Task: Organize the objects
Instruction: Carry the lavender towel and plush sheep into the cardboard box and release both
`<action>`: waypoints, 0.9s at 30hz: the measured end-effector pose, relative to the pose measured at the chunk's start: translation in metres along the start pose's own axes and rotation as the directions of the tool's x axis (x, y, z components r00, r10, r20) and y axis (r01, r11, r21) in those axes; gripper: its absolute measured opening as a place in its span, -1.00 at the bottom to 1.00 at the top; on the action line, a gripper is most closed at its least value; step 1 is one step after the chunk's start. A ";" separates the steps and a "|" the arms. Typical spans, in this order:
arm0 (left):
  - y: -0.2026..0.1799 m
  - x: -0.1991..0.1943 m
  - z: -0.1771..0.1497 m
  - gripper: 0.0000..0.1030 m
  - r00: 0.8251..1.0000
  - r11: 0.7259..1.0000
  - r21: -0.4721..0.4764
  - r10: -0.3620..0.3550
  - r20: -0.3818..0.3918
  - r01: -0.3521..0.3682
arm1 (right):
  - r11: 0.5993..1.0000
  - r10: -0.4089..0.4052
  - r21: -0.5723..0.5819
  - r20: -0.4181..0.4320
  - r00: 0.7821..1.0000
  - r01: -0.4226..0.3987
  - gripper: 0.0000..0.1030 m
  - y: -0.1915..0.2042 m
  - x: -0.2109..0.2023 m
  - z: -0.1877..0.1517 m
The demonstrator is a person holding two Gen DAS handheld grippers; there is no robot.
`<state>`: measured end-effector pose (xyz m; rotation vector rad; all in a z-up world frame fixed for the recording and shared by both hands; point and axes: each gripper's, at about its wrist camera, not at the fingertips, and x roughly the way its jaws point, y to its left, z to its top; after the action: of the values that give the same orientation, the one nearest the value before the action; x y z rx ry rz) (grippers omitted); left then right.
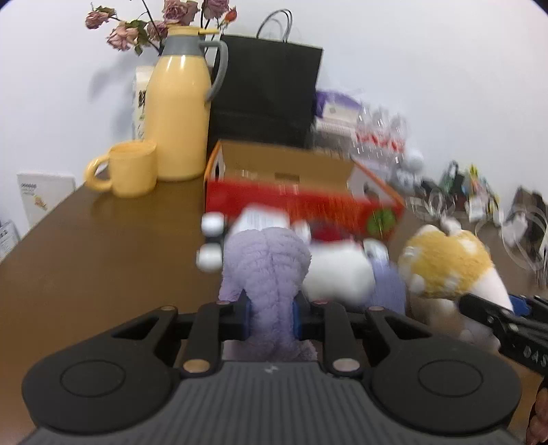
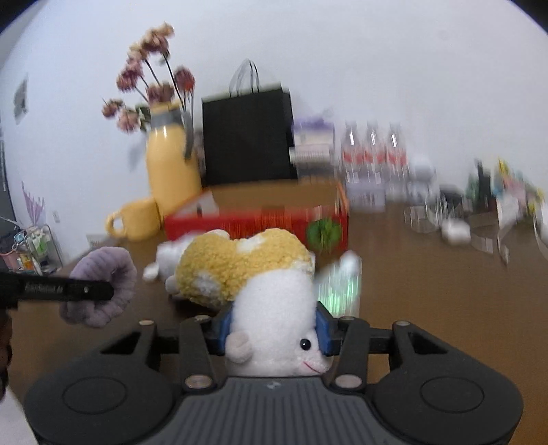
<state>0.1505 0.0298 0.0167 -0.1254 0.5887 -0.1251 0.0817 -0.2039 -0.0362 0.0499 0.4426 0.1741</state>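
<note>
1. Blue pads of the left gripper (image 1: 270, 316) are clenched on a lilac plush toy (image 1: 265, 263); the soft pile is pinched in between the fingers (image 1: 247, 316), so the toy is grasped by a narrow part, probably because that is the only part slim enough to fit.
2. The right gripper (image 2: 274, 330) grasps a white-and-yellow plush toy (image 2: 263, 274) at its white head; the fingers (image 2: 323, 330) press both sides, eye and mouth showing just below them.
3. Both toys sit low over the brown counter (image 1: 102, 246), close together; whether they are lifted clear of it cannot be told through the blur.
4. A third white plush (image 1: 339, 274) lies between them in the left view, loose.
5. Just beyond stands an open red cardboard box (image 1: 301, 202), flaps up. It is the likely destination for the toys; its inside looks bare cardboard, though the floor is mostly hidden.
6. Behind the box: a black paper bag (image 1: 267, 92), contents unseen; a yellow jug (image 1: 181, 113) and yellow mug (image 1: 133, 167) at the left; the mug's inside is not visible.
7. Dried roses (image 1: 144, 27) rise behind the jug; their vase is hidden.
8. Clear bottles (image 2: 373, 154) and blurred clutter occupy the far right.
</note>
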 end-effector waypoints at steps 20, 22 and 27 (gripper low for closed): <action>0.006 0.338 0.176 -0.22 0.934 0.933 0.336 0.231 -0.272 -0.133 | 0.977 -0.212 -0.093 -0.350 0.912 0.191 -0.02 -0.056 0.376 0.175; 0.009 0.333 0.177 0.12 0.940 0.942 0.302 0.228 -0.254 -0.147 | 0.974 -0.225 -0.088 -0.346 0.911 0.208 0.10 -0.058 0.378 0.173; 0.019 0.292 0.199 0.48 0.961 0.966 0.198 0.202 -0.187 -0.164 | 0.986 -0.163 -0.022 -0.284 0.945 0.164 0.32 -0.068 0.347 0.180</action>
<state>0.5046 0.0205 0.0189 0.1206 0.7900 -0.0101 0.4785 -0.2112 -0.0260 -0.0114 0.7327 0.0161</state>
